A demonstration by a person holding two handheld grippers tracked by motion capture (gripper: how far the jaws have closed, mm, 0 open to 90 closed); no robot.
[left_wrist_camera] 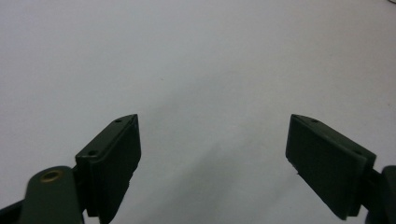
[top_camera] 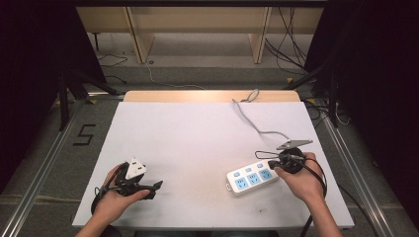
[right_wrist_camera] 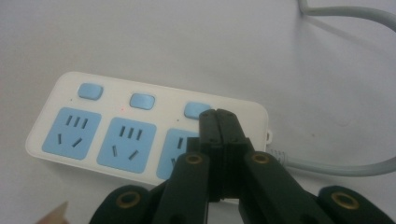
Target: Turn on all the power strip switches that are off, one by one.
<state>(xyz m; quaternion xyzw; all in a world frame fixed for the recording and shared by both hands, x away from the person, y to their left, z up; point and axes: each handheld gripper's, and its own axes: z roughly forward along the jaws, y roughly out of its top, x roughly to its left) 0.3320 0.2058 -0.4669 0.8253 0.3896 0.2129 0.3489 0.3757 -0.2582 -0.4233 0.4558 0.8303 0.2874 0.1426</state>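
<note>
The white bench (top_camera: pixel 197 148) carries a power strip (top_camera: pixel 251 177) at lower right of the high view. The right tool (right_wrist_camera: pixel 217 114), clenched and empty, has its tips over the strip's rightmost switch (right_wrist_camera: pixel 195 109). The left tool (left_wrist_camera: pixel 212 154) rests released at lower left, hand low.

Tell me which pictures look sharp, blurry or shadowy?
High view: table evenly lit, surroundings black. Left gripper view: open left gripper soft-edged, faint shadow on the sheet. Right gripper view: power strip fairly sharp, shut right gripper close and slightly soft.
</note>
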